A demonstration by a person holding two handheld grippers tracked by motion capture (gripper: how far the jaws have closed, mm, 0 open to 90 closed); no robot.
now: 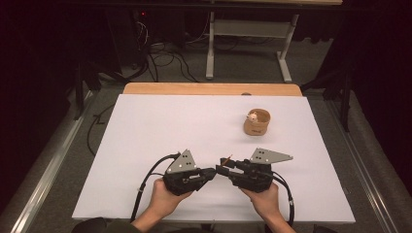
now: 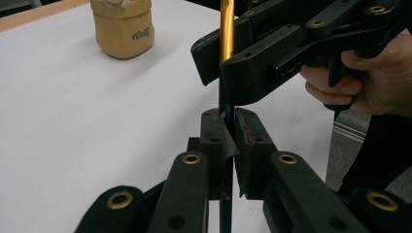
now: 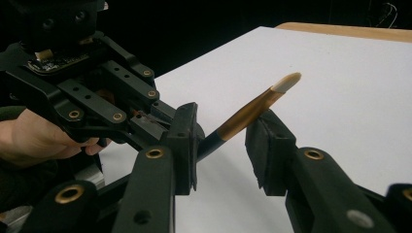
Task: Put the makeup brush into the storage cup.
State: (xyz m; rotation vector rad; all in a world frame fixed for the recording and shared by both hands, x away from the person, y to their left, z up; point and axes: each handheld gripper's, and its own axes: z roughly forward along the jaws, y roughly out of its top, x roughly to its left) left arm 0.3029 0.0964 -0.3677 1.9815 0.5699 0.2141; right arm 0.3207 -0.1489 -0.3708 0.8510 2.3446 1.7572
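Pinching the dark lower end of the pen (image 2: 226,39), the left gripper (image 2: 228,145) has its jaws clenched on it. Opposite, the right gripper (image 3: 228,150) brackets the orange shaft with jaws apart, pads not pressing, pale tip poking past them. Beyond both jaws stands a tan pouch (image 1: 256,122) on the white table (image 1: 160,126), well apart

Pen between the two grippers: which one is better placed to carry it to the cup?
Left gripper: its jaws are clamped on the pen, while the right gripper jaws stand apart around it, though the cup sits on the right side.
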